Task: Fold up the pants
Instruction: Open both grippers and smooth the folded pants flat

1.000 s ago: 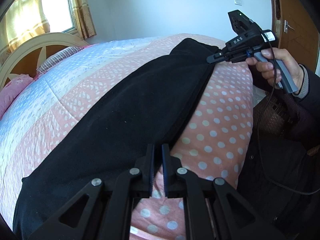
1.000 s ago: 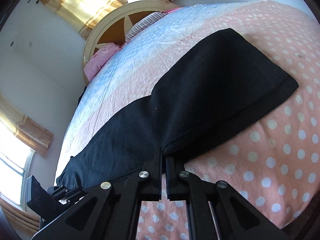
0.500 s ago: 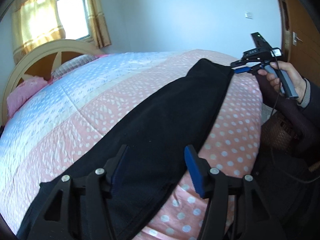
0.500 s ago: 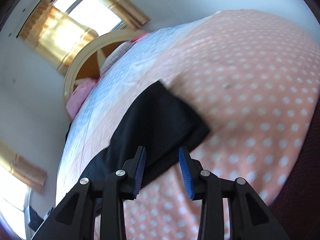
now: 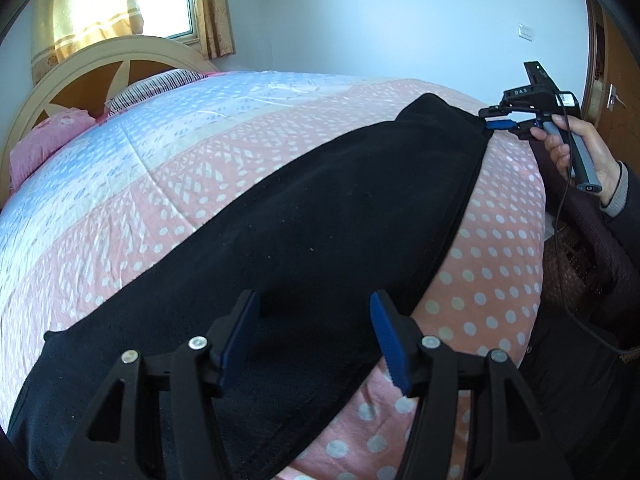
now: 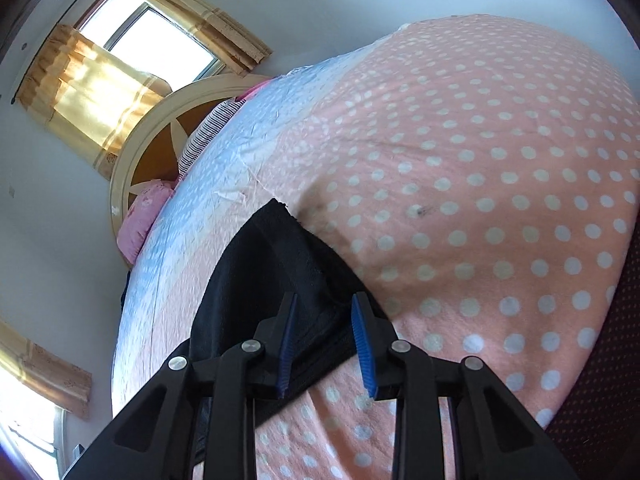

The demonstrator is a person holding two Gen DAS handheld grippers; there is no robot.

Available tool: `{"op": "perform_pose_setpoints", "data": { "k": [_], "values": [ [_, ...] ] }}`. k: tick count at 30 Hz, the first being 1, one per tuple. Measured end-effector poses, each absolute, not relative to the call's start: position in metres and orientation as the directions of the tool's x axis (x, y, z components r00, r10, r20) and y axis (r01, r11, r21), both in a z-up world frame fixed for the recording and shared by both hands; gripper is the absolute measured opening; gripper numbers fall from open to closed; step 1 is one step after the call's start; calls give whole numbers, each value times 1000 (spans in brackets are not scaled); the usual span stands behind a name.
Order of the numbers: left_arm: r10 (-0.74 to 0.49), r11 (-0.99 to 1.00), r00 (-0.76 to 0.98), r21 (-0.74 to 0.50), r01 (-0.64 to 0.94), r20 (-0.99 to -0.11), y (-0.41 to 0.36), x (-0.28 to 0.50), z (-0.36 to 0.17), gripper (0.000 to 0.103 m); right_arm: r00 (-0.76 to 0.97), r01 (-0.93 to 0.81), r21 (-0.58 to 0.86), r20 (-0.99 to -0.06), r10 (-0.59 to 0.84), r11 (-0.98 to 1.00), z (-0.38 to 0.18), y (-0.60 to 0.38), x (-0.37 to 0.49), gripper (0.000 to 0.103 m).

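Observation:
Black pants [image 5: 304, 216] lie flat and long across the pink dotted bedspread [image 5: 500, 264], folded lengthwise. My left gripper [image 5: 316, 328] is open and empty, just above the near end of the pants. My right gripper [image 6: 325, 340] is open, with its jaws either side of the far corner of the pants [image 6: 276, 280]. In the left wrist view the right gripper [image 5: 498, 118] shows at the far end of the pants, held in a hand.
A cream headboard [image 5: 92, 68] and pink pillows [image 5: 44, 144] are at the left. The bed's edge runs along the right, next to the person's dark coat [image 5: 592, 360]. A wooden door [image 5: 616, 80] stands at the far right.
Both grippers were shut on the near edge of the pants a second ago. Both have opened and let go. The right gripper has moved to the far corner.

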State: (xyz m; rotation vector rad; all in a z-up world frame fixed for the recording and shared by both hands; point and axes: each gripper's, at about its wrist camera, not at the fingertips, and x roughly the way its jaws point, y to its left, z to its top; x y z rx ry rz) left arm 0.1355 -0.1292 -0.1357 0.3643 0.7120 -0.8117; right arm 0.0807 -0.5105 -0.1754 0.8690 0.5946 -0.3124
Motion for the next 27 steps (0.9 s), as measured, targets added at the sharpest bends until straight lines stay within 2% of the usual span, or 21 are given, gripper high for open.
{"op": "perform_pose_setpoints", "data": {
  "k": [7,10,12,17,20,24,27],
  "values": [
    [-530,648,476,26,761,-702,-130,136,-136,61,787,499,608,-616,-29,618,-180,-508,81,29],
    [-528,651,470,18,759,-707,-129,138,-137,63,810,454,636,-586,7,624,-183,-510,86,5],
    [-530,651,469,16,759,-707,-129,138,-136,63,828,429,677,-559,38,599,-184,-513,84,5],
    [-540,648,458,-1,762,-706,-126,140,-137,63,857,413,642,-515,-37,646,-148,-514,59,5],
    [-541,646,449,-10,763,-711,-126,142,-137,64,830,448,599,-555,-59,664,-153,-514,59,5],
    [-542,645,444,-14,764,-714,-127,142,-137,65,797,487,623,-604,-19,612,-189,-527,71,6],
    [-541,648,459,-2,761,-705,-125,139,-134,66,805,500,642,-592,-38,581,-187,-537,63,23]
  ]
}}
